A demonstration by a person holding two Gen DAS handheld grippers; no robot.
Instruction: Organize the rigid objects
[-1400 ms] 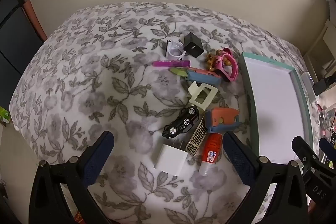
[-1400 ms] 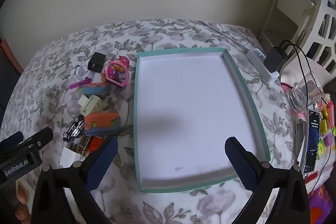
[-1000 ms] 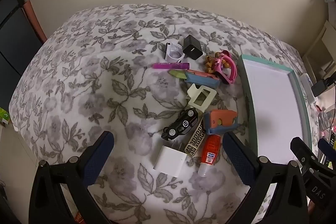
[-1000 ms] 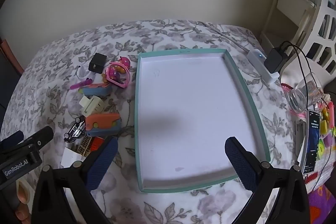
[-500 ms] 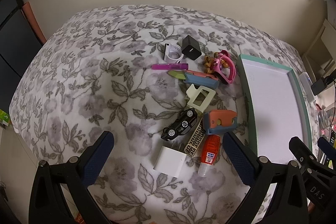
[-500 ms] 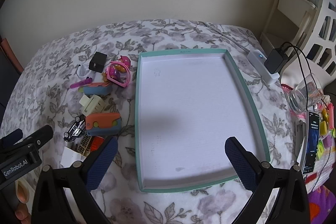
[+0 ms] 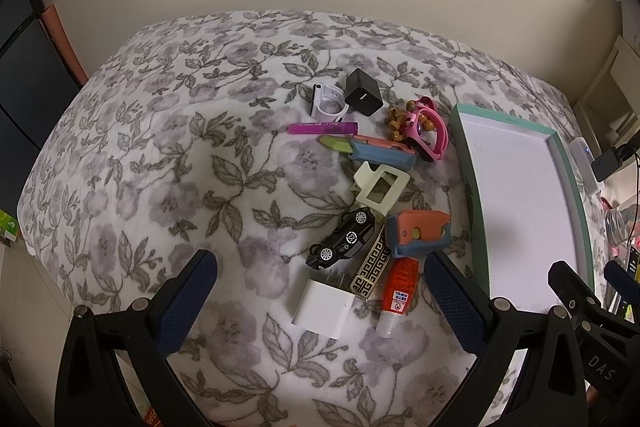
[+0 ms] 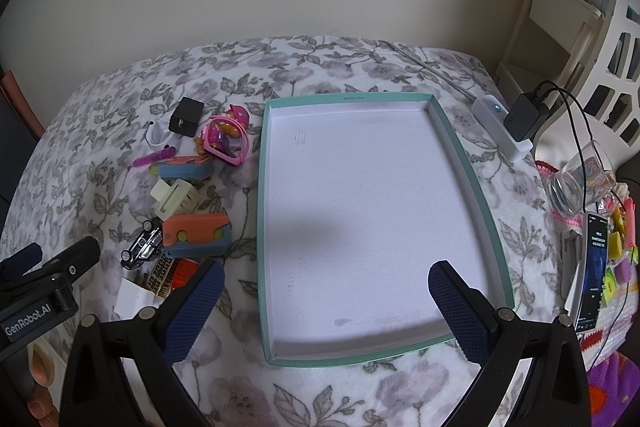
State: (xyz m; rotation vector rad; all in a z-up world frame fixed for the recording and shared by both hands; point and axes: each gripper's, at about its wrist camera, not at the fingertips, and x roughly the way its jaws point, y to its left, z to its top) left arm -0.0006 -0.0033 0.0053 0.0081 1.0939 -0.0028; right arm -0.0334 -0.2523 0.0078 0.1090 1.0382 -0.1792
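Observation:
A pile of small objects lies on the floral blanket left of a teal-rimmed white tray [image 8: 490, 223] [image 7: 464, 155] that holds nothing. The pile holds a white charger [image 7: 323, 308], a black toy car [image 7: 344, 239], a red glue bottle [image 7: 399, 289], an orange-blue block [image 7: 420, 231] [image 8: 198, 234], a cream clip [image 7: 380, 188], a pink watch [image 7: 426, 135] and a black cube [image 7: 363, 92]. My left gripper [image 7: 320, 279] is open above the charger and car. My right gripper [image 8: 322, 287] is open above the tray's near half.
A power strip with a black adapter [image 8: 520, 115] and cable, a glass [image 8: 576, 187], a phone [image 8: 594, 275] and small coloured items lie right of the tray. A white shelf [image 8: 560, 27] stands at the back right. The bed edge drops off at the left [image 7: 36, 211].
Both grippers have drifted slightly; the pile sits a little further left in the left wrist view. Both stay open and nothing was picked up.

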